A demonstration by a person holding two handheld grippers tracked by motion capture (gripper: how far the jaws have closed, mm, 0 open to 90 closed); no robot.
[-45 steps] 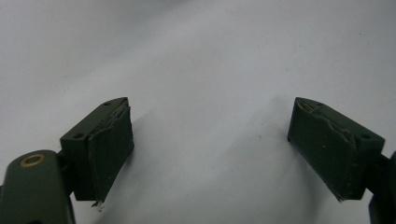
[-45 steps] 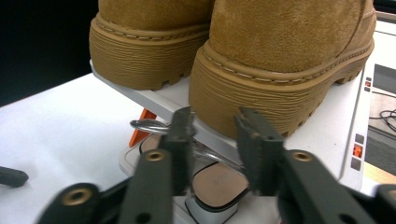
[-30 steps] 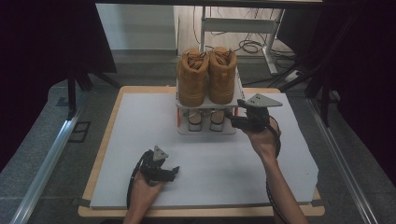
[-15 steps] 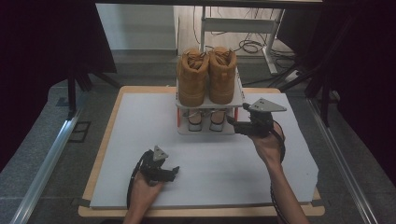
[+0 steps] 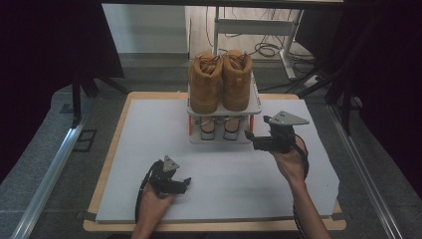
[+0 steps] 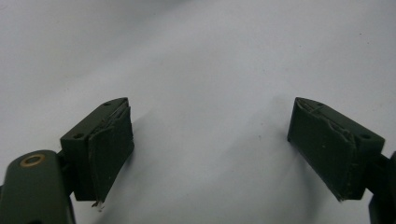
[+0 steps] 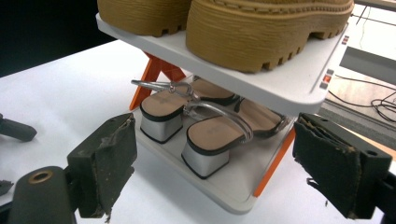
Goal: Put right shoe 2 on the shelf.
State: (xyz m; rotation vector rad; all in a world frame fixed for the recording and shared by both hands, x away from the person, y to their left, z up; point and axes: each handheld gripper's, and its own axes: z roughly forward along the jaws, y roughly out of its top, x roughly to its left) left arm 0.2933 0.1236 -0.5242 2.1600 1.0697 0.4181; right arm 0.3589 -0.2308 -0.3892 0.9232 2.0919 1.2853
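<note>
A white two-shelf shoe rack [image 5: 255, 106] with orange legs stands at the back of the table. Two tan boots [image 5: 220, 82] sit on its top shelf. A pair of silver-heeled sandals [image 5: 217, 127] sits on the lower shelf. My right gripper [image 5: 251, 141] is just right of the rack's front, pointing left at the lower shelf. In the right gripper view my right gripper [image 7: 212, 140] is open and has just been opening; nothing is between its pads, and the sandals [image 7: 205, 140] lie a little beyond them. My left gripper [image 5: 185, 185] rests open near the front, over bare sheet [image 6: 210, 70].
A white sheet [image 5: 149, 129] covers the wooden table. The rack's top shelf [image 7: 299, 88] overhangs the sandals, with the boot soles [image 7: 261, 32] right above. Metal rails run along both table sides. Behind the table are desk legs and cables on the floor.
The right gripper has drawn back a little from the rack, toward the person and to the right, and its jaws stand wider. The left gripper has kept still.
</note>
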